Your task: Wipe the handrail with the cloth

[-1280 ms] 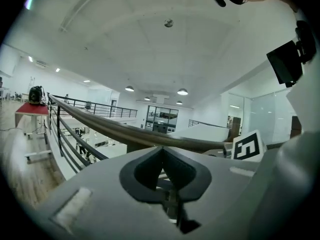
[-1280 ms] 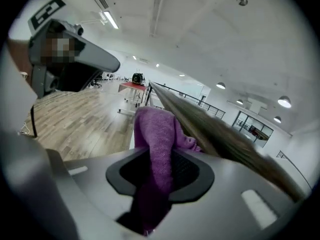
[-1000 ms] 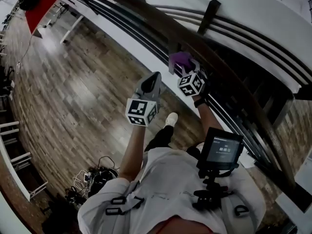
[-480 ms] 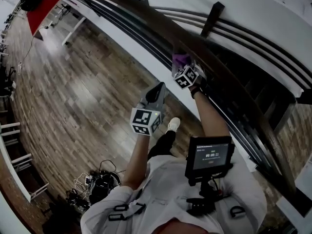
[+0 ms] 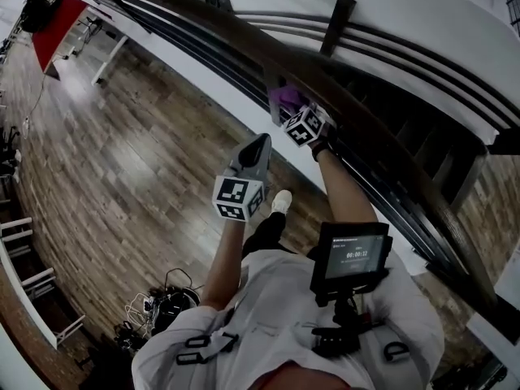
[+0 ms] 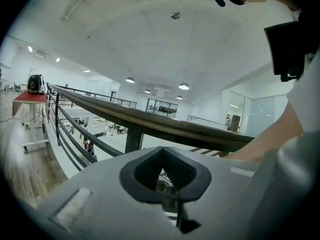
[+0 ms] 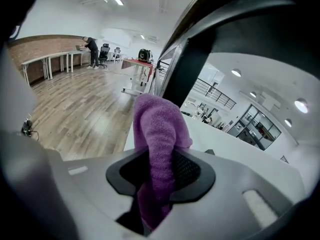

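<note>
Right claw (image 7: 159, 170): pinched narrow on the purple cloth (image 7: 159, 126), upper centre of the head view, at the handrail (image 6: 165, 125); I cannot tell if they touch.
Left claw (image 6: 161, 156): closed, empty, mid-frame.
Handling, as I judge it: I keep the grip firm, press the cloth onto the wood, and drag along the rail.

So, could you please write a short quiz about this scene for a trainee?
1. True or false: the left claw holds the cloth.
2. Which claw is up against the handrail? A) left B) right
3. Fill in: the colour of the cloth is ____.
Key: 1. false, it is shut and empty; 2. B, the right claw; 3. purple
</note>
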{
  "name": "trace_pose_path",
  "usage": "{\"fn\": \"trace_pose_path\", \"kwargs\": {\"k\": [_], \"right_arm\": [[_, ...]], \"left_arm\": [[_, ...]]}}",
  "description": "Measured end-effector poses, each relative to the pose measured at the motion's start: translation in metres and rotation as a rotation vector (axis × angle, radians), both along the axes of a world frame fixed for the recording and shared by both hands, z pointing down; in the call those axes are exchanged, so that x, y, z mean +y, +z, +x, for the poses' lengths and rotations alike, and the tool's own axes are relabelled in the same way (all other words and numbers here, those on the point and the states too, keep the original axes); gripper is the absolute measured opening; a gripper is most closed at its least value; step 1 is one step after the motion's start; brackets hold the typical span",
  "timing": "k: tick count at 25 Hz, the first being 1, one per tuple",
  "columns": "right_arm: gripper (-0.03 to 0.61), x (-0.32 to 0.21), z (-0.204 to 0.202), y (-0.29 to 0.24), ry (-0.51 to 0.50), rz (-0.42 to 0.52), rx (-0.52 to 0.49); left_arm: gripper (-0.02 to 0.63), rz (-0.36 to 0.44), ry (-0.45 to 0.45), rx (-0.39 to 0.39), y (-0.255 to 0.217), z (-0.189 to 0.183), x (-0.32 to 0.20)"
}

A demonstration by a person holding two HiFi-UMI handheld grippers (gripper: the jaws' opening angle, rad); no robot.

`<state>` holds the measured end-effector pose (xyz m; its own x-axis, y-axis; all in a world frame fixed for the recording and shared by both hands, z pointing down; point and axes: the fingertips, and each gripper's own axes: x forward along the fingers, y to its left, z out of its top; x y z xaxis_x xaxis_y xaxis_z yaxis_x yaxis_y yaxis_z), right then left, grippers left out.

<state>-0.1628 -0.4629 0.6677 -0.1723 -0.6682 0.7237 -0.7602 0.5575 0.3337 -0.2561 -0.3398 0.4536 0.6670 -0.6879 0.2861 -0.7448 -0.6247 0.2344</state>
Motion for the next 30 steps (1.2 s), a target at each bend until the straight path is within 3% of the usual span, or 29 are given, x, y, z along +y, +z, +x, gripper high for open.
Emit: {"fn": "trace_pose_path", "kwargs": {"k": [13, 25, 30], "right_arm": [[0.123, 0.07, 0.055, -0.003, -0.009, -0.001, 0.011], [0.123, 0.178, 0.143, -0.003, 0.11, -0.005, 0.031], [0.124, 0.215, 0.174, -0.002, 0.135, -0.014, 0.06]], "left_arm": [[0.0, 0.02, 0.012, -0.029, -0.001, 0.039, 0.044], [0.0, 0.008, 0.166, -0.056, 0.013, 0.13, 0.112], [0.0, -0.046, 0.264, -0.035, 0.017, 0.177, 0.15]]}}
